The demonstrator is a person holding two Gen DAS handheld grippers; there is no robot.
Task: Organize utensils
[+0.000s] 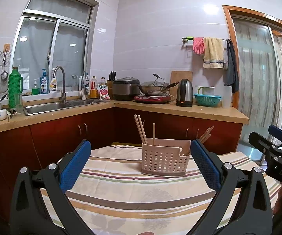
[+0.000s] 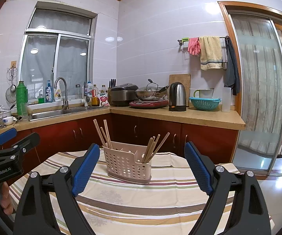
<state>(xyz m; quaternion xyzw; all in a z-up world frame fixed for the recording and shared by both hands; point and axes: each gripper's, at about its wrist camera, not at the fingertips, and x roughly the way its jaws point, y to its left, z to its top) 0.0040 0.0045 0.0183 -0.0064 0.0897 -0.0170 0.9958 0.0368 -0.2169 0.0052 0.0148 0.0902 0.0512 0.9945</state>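
Observation:
A pink perforated utensil holder stands upright on the round table with a striped cloth. Wooden chopsticks lean in its left compartment and in its right one. My left gripper is open with nothing between its blue pads, hovering short of the holder. My right gripper is open too and empty, also a little short of the holder. Each gripper shows at the edge of the other's view, the right and the left.
Behind the table runs an L-shaped counter with a sink, rice cooker, wok, kettle and teal colander. Red cabinets stand below. A glass sliding door is at the right. A hand holds the left gripper.

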